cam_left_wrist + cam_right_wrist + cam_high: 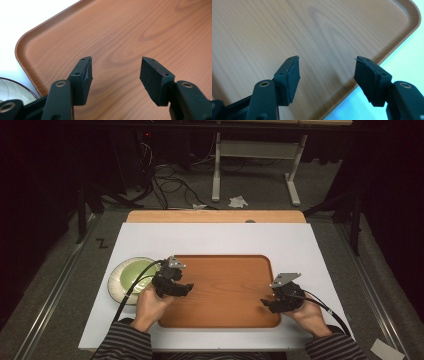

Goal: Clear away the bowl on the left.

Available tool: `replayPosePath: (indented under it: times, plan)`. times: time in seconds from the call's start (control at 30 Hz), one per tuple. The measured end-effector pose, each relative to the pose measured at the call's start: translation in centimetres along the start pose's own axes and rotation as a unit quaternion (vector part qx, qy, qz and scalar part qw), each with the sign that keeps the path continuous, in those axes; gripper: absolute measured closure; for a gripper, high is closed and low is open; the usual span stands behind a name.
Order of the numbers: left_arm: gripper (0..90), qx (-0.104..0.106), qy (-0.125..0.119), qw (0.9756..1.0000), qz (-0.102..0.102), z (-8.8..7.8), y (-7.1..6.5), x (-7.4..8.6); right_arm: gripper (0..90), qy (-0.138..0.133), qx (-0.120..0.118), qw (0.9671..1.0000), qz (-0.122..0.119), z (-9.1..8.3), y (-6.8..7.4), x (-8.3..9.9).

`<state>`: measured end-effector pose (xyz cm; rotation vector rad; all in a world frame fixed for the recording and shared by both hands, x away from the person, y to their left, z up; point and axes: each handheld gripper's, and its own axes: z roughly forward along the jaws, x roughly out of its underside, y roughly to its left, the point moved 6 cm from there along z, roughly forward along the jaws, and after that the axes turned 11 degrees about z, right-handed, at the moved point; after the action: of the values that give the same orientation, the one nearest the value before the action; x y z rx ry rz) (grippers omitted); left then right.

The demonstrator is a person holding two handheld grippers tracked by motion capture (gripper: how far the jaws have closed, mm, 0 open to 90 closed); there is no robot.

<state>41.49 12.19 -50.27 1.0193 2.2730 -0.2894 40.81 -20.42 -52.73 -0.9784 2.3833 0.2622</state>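
A wood-grain tray [225,285] lies on the white table top. My left gripper [187,288] hovers over the tray's left edge, held by a hand in a striped sleeve. In the left gripper view its jaws [116,71] stand wide apart with only bare tray [130,32] between them. My right gripper [265,303] is over the tray's right front corner. In the right gripper view it [327,71] is open too, with the tray [287,30] and its rounded corner beyond. A green bowl [131,276] with a pale ribbed rim sits left of the tray; its rim [15,91] shows beside the left jaw.
The white mat [215,240] covers a wooden table [215,216]. Beyond the table are a white desk frame [255,165], cables [170,185] and crumpled paper [238,201] on the grey floor. A metal rail [50,295] runs along the left.
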Motion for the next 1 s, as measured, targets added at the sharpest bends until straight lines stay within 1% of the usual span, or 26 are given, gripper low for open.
replayPosePath:
  times: [0.13, 0.27, 0.3, 0.37, 0.4, 0.43, 0.6, 0.7, 0.8, 0.83, 0.87, 0.9, 0.93, 0.97, 1.0]
  plan:
    - [43.2, -0.003, 0.003, 1.0, 0.002, 0.0, 0.1, 0.1, 39.0, -0.003, -0.001, 1.0, -0.003, 0.0, 0.2, 0.0]
    - [43.2, -0.005, 0.0, 1.0, 0.003, -0.3, 0.3, 0.2, 38.9, 0.003, -0.001, 1.0, -0.002, -0.1, 0.2, 0.0]
    - [43.1, -0.006, 0.001, 1.0, 0.003, -0.4, 0.4, 0.2, 38.9, 0.002, -0.002, 1.0, -0.006, 0.0, 0.2, 0.0]
    - [43.1, -0.008, 0.0, 1.0, 0.002, -0.5, 0.5, 0.2, 38.8, 0.002, -0.002, 1.0, -0.006, 0.0, 0.2, 0.0]
    - [43.0, -0.01, -0.001, 0.9999, 0.001, -0.5, 0.5, 0.2, 38.8, 0.006, -0.002, 1.0, -0.005, 0.1, 0.3, 0.0]
    - [43.0, -0.013, -0.006, 0.9999, -0.003, -0.7, 0.7, 0.3, 38.8, 0.003, -0.001, 1.0, -0.006, 0.1, 0.3, 0.0]
    - [43.0, -0.013, -0.004, 0.9999, -0.004, -0.9, 0.9, 0.3, 38.8, 0.004, -0.002, 1.0, -0.008, 0.1, 0.2, 0.0]
    - [43.0, -0.015, -0.008, 0.9998, -0.008, -1.1, 1.1, 0.3, 38.8, 0.006, -0.003, 0.9999, -0.011, 0.0, 0.3, 0.1]
    - [43.0, -0.019, -0.013, 0.9996, -0.013, -1.5, 1.4, 0.3, 38.7, 0.007, -0.003, 0.9999, -0.009, 0.0, 0.3, 0.1]
    - [43.0, -0.017, -0.017, 0.9995, -0.019, -1.8, 1.6, 0.4, 38.7, 0.006, -0.004, 0.9999, -0.01, 0.0, 0.3, 0.1]
    - [43.0, -0.017, -0.017, 0.9995, -0.019, -1.8, 1.6, 0.4, 38.7, 0.006, -0.004, 0.9999, -0.01, 0.0, 0.3, 0.1]
    - [43.0, -0.01, -0.023, 0.9993, -0.027, -1.9, 1.6, 0.4, 38.8, 0.006, -0.004, 0.9999, -0.01, 0.0, 0.3, 0.1]
    - [43.0, -0.007, -0.027, 0.9991, -0.03, -2.0, 1.6, 0.3, 38.7, 0.007, -0.003, 0.9999, -0.009, 0.0, 0.3, 0.1]
    - [43.0, -0.009, -0.03, 0.9991, -0.029, -2.2, 1.6, 0.3, 38.7, 0.007, -0.003, 0.9999, -0.009, 0.0, 0.3, 0.1]
    - [43.1, -0.015, -0.026, 0.9992, -0.025, -2.2, 1.7, 0.3, 38.7, 0.006, -0.003, 0.9999, -0.007, 0.0, 0.3, 0.1]
